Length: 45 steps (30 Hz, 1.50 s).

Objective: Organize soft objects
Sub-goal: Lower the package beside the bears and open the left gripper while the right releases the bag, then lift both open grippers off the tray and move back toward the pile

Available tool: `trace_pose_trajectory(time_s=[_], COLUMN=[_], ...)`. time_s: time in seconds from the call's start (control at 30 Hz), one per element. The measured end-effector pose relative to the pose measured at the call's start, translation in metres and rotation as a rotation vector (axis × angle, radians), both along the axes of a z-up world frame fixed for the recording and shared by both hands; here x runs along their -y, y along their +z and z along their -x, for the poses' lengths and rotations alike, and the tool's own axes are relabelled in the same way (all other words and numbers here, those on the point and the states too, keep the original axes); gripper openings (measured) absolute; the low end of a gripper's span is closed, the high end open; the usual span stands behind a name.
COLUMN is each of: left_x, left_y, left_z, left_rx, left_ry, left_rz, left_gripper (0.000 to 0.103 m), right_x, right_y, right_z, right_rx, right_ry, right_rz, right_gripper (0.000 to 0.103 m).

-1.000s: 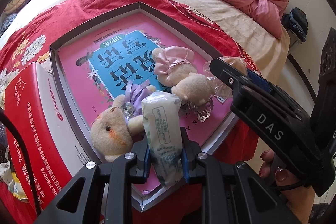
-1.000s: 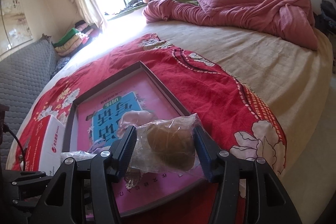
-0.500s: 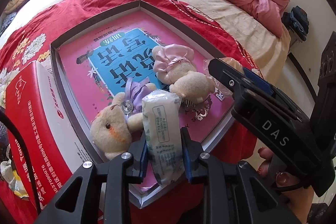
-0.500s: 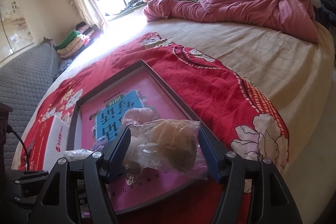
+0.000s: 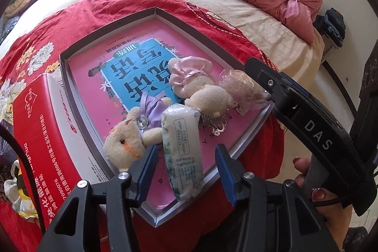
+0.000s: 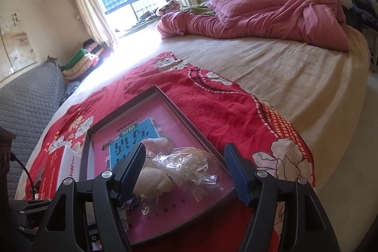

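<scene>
"DAS" on right gripper (image 5: 316,136); red box (image 5: 45,134): digits "7090076"; book's Chinese title upside down

Red floral blanket (image 5: 113,4), pink-and-blue book (image 5: 132,72), cream bear (image 5: 125,145), crimson quilt (image 6: 271,15)

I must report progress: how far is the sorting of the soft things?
Done: two bears, tissue pack and bagged toy lie in the box. In hand: nothing; left gripper is opening around the pack, right gripper open. Left: withdrawing.
</scene>
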<state>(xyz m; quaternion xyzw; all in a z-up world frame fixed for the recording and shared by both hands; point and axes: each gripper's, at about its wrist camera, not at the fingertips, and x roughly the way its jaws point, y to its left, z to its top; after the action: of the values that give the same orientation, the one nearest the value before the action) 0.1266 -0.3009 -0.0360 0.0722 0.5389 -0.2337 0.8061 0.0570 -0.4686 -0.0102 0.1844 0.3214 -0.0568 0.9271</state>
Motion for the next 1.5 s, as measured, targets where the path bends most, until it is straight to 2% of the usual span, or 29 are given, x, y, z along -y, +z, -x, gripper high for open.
trace_pose_trajectory(time_s=[0.23, 0.37, 0.47, 0.63, 0.8, 1.5], left_x=[-0.009, -0.016, -0.023, -0.033, -0.046, -0.108], left_y=[0.013, 0.024, 0.027, 0.041, 0.054, 0.086], left_z=[0.004, 0.009, 0.013, 0.019, 0.024, 0.039], left_rx=[0.024, 0.049, 0.041, 0.08, 0.107, 0.173], left_ry=[0.022, 0.039, 0.056, 0.071, 0.09, 0.185], left_rz=[0.009, 0.019, 0.028, 0.023, 0.032, 0.053], left_gripper=[0.057, 0.067, 0.068, 0.071, 0.073, 0.079], right_x=[0.0, -0.004, -0.008, -0.016, -0.02, -0.066], right_y=[0.005, 0.008, 0.011, 0.017, 0.028, 0.088], right_z=[0.004, 0.006, 0.007, 0.009, 0.014, 0.039], right_rx=[0.012, 0.014, 0.013, 0.009, 0.031, 0.122], right_ry=[-0.016, -0.012, -0.006, -0.001, -0.01, 0.008], right_rz=[0.014, 0.03, 0.036, 0.055, 0.062, 0.219], right_gripper=[0.071, 0.072, 0.072, 0.073, 0.073, 0.073])
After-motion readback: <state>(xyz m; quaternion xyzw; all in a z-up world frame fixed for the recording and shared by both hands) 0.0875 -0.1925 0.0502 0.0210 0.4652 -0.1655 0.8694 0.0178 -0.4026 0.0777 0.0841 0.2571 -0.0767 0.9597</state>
